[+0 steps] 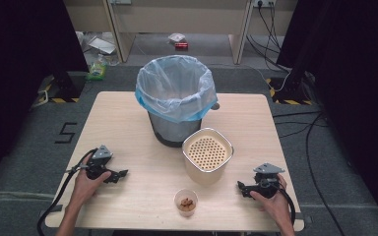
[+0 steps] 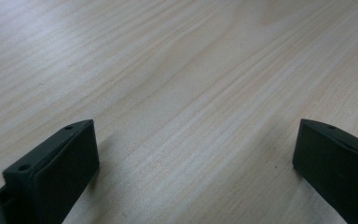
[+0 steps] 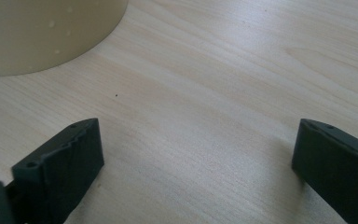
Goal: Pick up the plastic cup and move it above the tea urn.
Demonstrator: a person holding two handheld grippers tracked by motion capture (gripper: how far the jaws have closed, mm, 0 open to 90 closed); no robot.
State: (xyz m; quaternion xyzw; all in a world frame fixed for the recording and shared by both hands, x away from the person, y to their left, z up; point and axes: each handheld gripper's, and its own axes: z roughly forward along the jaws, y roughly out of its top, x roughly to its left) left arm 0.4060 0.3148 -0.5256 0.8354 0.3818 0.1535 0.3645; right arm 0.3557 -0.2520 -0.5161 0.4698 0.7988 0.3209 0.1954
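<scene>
A grey bin point(image 1: 176, 93) lined with a pale blue bag stands at the back middle of the wooden table point(image 1: 128, 118). In front of it sits a cream container point(image 1: 207, 155) with a perforated strainer insert; its curved wall point(image 3: 46, 32) rises at the top left of the right gripper view. A small cup point(image 1: 186, 202) holding brown pieces stands near the front edge. My left gripper point(image 1: 120, 174) rests on the table at the left, open, nothing between its jaws point(image 2: 196, 158). At the right rests my right gripper point(image 1: 240, 187), open and empty point(image 3: 198, 158), pointing toward the container.
Beyond the table is grey floor with cables point(image 1: 305, 132), a green bottle point(image 1: 97, 69), papers point(image 1: 101, 45) and a red item point(image 1: 180, 45) near wooden furniture. Black curtains flank both sides. Bare wood lies between each gripper and the cup.
</scene>
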